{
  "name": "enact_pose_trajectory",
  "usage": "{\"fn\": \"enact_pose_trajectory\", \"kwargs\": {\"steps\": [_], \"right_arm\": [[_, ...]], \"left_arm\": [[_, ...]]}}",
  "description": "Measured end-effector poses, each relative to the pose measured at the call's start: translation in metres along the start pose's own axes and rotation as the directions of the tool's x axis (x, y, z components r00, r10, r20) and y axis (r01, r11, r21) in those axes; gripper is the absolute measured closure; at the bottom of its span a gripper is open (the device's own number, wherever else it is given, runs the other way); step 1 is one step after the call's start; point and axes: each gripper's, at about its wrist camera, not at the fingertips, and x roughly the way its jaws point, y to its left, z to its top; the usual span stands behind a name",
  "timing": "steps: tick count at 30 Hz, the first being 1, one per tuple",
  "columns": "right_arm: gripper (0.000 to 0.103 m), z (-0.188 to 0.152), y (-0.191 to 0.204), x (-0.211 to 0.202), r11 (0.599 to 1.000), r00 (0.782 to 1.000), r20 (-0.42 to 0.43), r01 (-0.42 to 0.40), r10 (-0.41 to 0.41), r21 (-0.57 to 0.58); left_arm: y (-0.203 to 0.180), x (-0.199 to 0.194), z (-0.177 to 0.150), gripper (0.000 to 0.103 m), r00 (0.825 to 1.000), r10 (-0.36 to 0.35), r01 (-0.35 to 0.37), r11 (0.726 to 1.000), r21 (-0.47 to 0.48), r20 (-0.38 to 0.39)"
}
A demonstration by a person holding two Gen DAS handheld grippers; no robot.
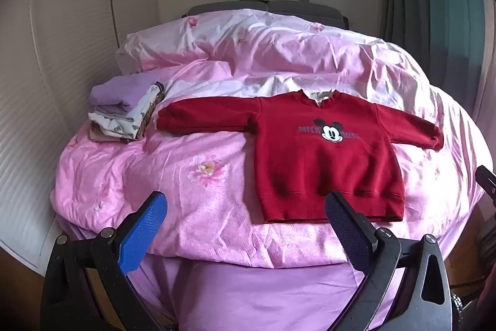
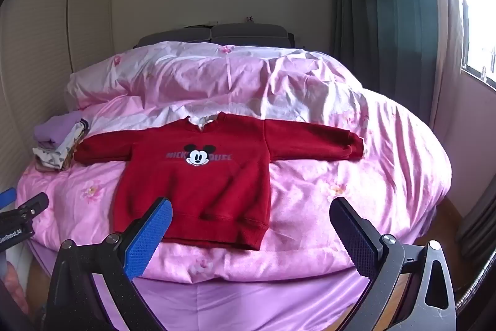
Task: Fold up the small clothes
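A small red sweatshirt (image 1: 325, 157) with a Mickey Mouse print lies flat, face up, sleeves spread, on the pink bed cover (image 1: 198, 207); it also shows in the right wrist view (image 2: 201, 185). My left gripper (image 1: 245, 207) is open and empty, held above the bed's near edge, left of the sweatshirt's hem. My right gripper (image 2: 251, 213) is open and empty, held above the hem's right corner. Neither touches the cloth.
A stack of folded clothes (image 1: 124, 110) with a purple piece on top sits at the bed's left side, by the left sleeve; it shows in the right wrist view (image 2: 59, 145) too. A crumpled pink duvet (image 1: 263, 45) lies behind. Green curtains (image 2: 381, 14) hang right.
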Motion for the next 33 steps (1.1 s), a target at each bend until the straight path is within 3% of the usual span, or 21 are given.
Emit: {"fn": "enact_pose_trajectory", "kwargs": {"steps": [2,4,33], "right_arm": [[0.001,0.0,0.0,0.0,1.0,1.0,-0.003,-0.003,0.003,0.003],[0.001,0.0,0.0,0.0,1.0,1.0,-0.002,-0.003,0.003,0.002],[0.001,-0.002,-0.003,0.003,1.0,1.0,-0.001,-0.002,0.002,0.006]], "left_arm": [[0.011,-0.001,-0.001,0.0,1.0,-0.012,0.012,1.0,0.004,-0.006],[-0.008,-0.001,0.0,0.0,1.0,0.021,-0.021,0.999,0.041,-0.011],[-0.005,0.003,-0.002,0.0,1.0,0.009,-0.009,0.999,0.036,-0.01]]}}
